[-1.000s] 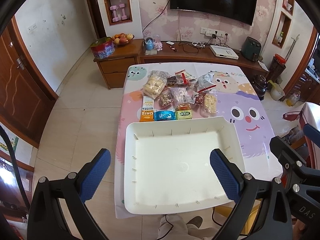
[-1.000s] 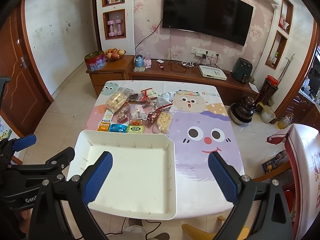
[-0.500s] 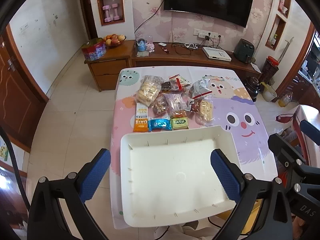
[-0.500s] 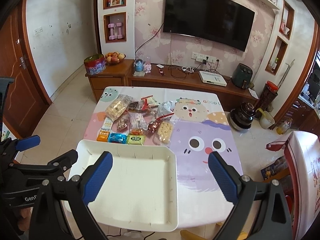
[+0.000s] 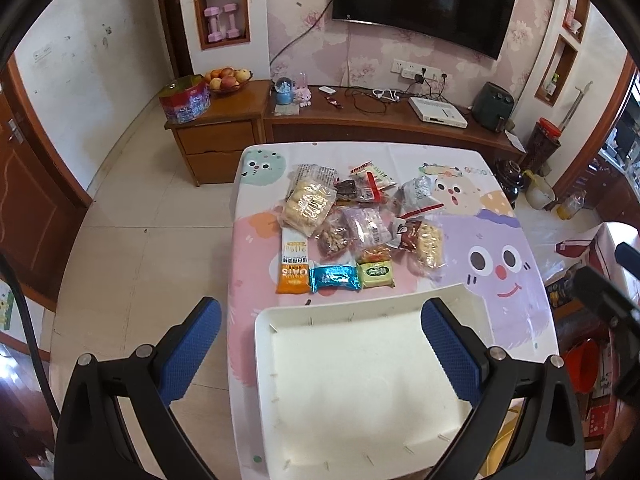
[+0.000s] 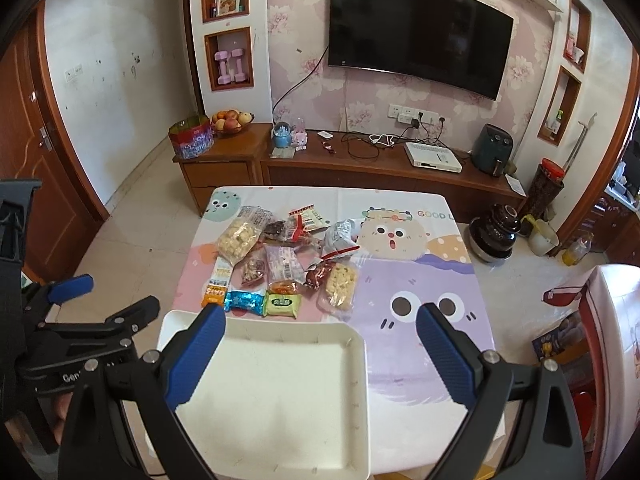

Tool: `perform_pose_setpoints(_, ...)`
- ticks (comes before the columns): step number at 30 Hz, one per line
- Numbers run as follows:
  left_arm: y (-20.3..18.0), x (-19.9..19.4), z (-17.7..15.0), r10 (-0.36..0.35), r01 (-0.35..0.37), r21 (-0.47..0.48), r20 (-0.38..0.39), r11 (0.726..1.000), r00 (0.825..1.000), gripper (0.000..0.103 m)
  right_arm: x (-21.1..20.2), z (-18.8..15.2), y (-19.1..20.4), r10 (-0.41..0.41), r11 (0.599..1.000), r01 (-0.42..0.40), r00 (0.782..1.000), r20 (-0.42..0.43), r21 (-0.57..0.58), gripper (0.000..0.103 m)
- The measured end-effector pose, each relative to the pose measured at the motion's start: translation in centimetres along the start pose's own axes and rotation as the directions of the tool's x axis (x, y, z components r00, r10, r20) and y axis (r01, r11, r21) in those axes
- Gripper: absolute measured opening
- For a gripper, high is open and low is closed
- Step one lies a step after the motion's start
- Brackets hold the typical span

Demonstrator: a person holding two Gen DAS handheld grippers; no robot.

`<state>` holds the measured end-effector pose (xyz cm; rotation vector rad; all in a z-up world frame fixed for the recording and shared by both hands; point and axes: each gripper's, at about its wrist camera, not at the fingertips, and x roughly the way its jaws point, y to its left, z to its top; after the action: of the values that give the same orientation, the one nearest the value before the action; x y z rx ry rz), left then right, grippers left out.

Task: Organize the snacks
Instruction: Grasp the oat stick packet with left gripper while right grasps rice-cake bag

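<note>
1. Both tools hover above the near edge of the desk [image 5: 520, 240], so the step in hand looks like the approach before a first pick; nothing is gripped yet.
2. The left gripper [image 5: 320, 354] has its jaws wide apart and empty, above the white tray [image 5: 400, 310].
3. The right gripper [image 6: 320, 354] also has its jaws wide apart and empty, over the tray's right side.
4. There is 1 tray, at the desk's near edge, and it holds nothing.
5. The snacks [image 5: 352, 220] lie in a loose cluster at the middle of the desk, left of centre, just beyond the tray's far rim.
6. In the nearest row are 3 small packs: 1 orange oats pack [image 5: 294, 270], 1 blue pack [image 5: 334, 278], 1 green pack [image 5: 375, 274].
7. Behind them lie roughly 8 clear or foil bags, overlapping, so the exact count is uncertain.
8. The next move likely calls for reaching past the tray's rim and closing on a near-row pack.
</note>
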<state>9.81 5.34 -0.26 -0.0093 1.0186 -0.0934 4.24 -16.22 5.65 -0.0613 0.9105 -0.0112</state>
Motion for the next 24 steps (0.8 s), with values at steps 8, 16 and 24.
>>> perform_pose_setpoints(8,3.0,5.4,2.3,0.075,-0.077,-0.035,-0.046,0.996,0.996,0.100,6.2,2.6,-1.6,0.002,1.000,-0.002,0.998,-0.063,0.002,0.097)
perform_pose_setpoints(16,5.3,15.5,2.8,0.057,-0.070,-0.055,-0.218,0.996,0.974,0.100,18.4,3.6,-3.9,0.069,0.997,-0.059,0.974,-0.217,0.054,0.093)
perform_pose_setpoints(24,6.8,23.8,2.9,0.060,-0.104,-0.118,-0.331,0.988,0.942,0.099,29.5,0.9,-4.7,0.102,0.992,-0.061,0.901,-0.421,0.110,0.082)
